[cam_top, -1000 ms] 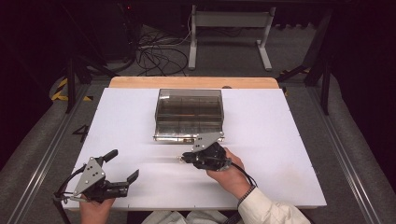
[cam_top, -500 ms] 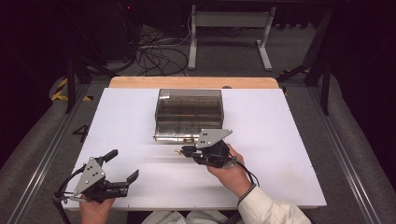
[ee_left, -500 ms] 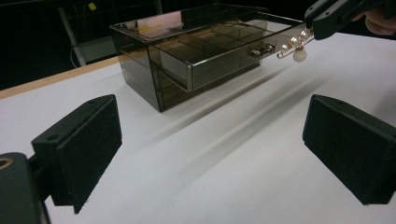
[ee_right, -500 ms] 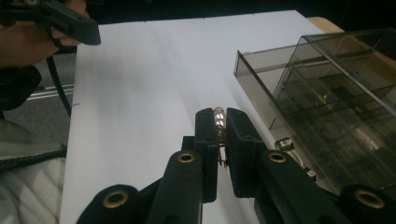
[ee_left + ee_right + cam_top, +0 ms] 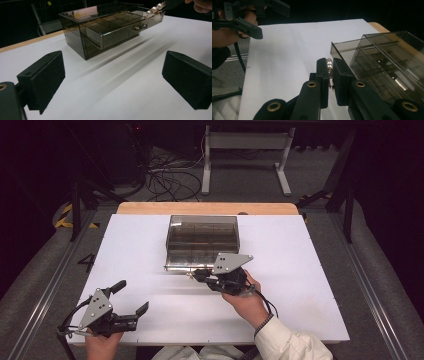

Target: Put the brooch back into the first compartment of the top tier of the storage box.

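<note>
A short piece of jewellery with pearls (image 5: 154, 9) on a gold-coloured bar is pinched between the jaws of the right gripper (image 5: 196, 275), at the front edge of the open drawer (image 5: 117, 29) of a smoky see-through box (image 5: 202, 237). In the left gripper view the pearls lie in a row along the drawer's front rim, the row running up toward the hand; in the right gripper view the piece (image 5: 329, 65) stands between the two nearly closed jaws, its long axis pointing away along them. The drawer is pulled out toward the person and is split by thin walls into several compartments; whether anything lies in them cannot be told through the tinted plastic. The box sits near the far middle of the white table (image 5: 300, 270), with a wooden strip (image 5: 150, 208) along the table's far edge. The right hand (image 5: 247, 297) holds its gripper just in front of the drawer. The left gripper (image 5: 131, 303) is near the front left corner of the table, well apart from the box, with its jaws spread wide and nothing between them.
</note>
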`<state>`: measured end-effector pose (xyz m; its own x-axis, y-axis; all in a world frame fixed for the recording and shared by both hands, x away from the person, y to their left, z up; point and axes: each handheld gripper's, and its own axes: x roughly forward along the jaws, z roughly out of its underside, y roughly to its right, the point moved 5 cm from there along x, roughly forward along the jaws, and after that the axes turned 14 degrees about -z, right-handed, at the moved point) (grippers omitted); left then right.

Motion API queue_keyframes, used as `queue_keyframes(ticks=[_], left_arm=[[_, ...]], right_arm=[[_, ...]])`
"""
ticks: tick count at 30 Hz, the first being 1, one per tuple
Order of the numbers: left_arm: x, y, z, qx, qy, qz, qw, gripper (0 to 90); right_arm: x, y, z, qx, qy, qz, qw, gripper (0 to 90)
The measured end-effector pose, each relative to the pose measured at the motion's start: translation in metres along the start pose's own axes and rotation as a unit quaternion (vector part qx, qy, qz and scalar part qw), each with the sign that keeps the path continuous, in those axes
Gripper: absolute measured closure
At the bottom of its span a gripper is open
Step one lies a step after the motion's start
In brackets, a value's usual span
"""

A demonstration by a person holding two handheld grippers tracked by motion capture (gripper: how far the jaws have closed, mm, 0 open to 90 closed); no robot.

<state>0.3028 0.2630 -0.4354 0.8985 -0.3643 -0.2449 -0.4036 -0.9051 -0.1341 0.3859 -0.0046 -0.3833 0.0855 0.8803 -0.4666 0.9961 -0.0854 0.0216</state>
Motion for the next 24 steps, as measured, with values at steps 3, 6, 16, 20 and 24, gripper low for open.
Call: queue_keyframes(ticks=[3,6,16,20,24], left_arm=[[0.0,0.0,0.0,0.0,0.0,0.0,1.0,5.5],[0.0,0.0,0.0,0.0,0.0,0.0,1.0,5.5],[0.0,0.0,0.0,0.001,0.0,0.0,1.0,5.5],[0.0,0.0,0.0,0.001,0.0,0.0,1.0,5.5],[0.0,0.0,0.0,0.001,0.0,0.0,1.0,5.5]], right_arm=[[0.0,0.001,-0.001,-0.001,0.0,0.005,1.0,84.1],[0.001,0.002,-0.002,-0.002,0.0,0.008,1.0,84.1],[0.004,0.007,-0.007,-0.01,-0.006,0.013,0.9998,84.1],[0.008,0.012,-0.011,-0.016,-0.011,0.018,0.9996,84.1],[0.011,0.016,-0.015,-0.016,-0.014,0.021,0.9995,84.1]])
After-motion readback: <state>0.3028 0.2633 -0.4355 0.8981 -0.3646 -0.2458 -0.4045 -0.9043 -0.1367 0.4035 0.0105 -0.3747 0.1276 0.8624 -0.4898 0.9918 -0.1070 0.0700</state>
